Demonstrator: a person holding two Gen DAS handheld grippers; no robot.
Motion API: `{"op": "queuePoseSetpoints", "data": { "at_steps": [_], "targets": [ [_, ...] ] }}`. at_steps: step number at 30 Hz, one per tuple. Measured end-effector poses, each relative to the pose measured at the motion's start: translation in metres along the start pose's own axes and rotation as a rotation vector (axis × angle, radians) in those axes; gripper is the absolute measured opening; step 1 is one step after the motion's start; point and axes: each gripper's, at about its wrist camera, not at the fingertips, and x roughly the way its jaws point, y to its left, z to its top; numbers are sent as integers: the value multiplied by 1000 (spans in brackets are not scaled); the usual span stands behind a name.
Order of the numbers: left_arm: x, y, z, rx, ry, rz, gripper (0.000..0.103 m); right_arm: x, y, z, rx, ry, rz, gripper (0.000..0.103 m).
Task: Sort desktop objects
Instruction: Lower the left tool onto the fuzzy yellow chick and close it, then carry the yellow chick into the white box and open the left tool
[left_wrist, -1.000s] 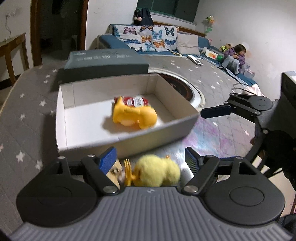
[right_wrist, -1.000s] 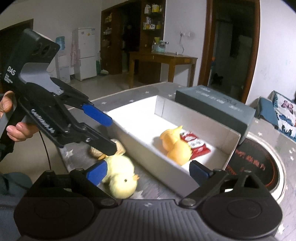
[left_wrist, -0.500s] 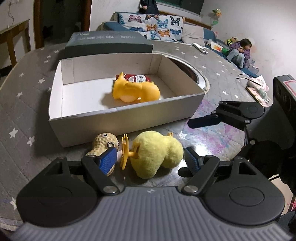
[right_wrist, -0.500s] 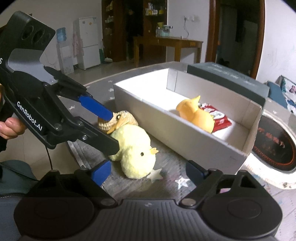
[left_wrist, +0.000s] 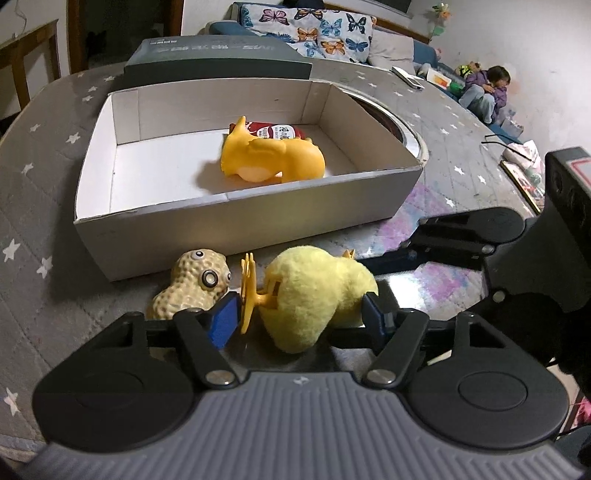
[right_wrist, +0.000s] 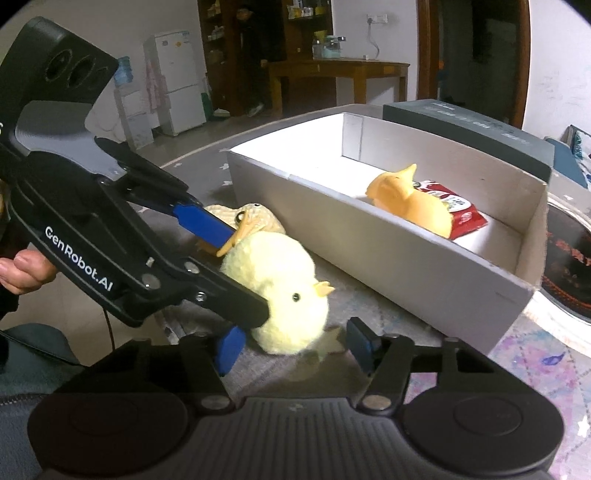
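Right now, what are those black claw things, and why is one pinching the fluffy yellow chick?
They are hand-held grippers: a person squeezes one in each hand, and each has a camera looking along its two fingers. The left camera shows its own left gripper with blue pads either side of the chick, seemingly about to close on it. The right camera shows that same tool from the side, plus the open, empty right gripper. On the starry table, a peanut toy lies beside the chick. The box already holds an orange duck and a red packet.
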Motion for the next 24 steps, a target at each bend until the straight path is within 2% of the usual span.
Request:
{"op": "queuePoseSetpoints", "data": {
  "at_steps": [5,11,17,24],
  "targets": [
    [-4,-5,1,8,-4,3,66,0,4,4,-18,0,3,47],
    [-15,-12,6,5,-22,-29,66,-15,7,7,-23,2,-14,45],
    [-41,-21,25,31,-102,-31,66,-41,10,25,-62,-33,-43,45],
    [-55,-8,68,39,-198,18,66,-47,1,71,-128,-108,-103,45]
  ]
}}
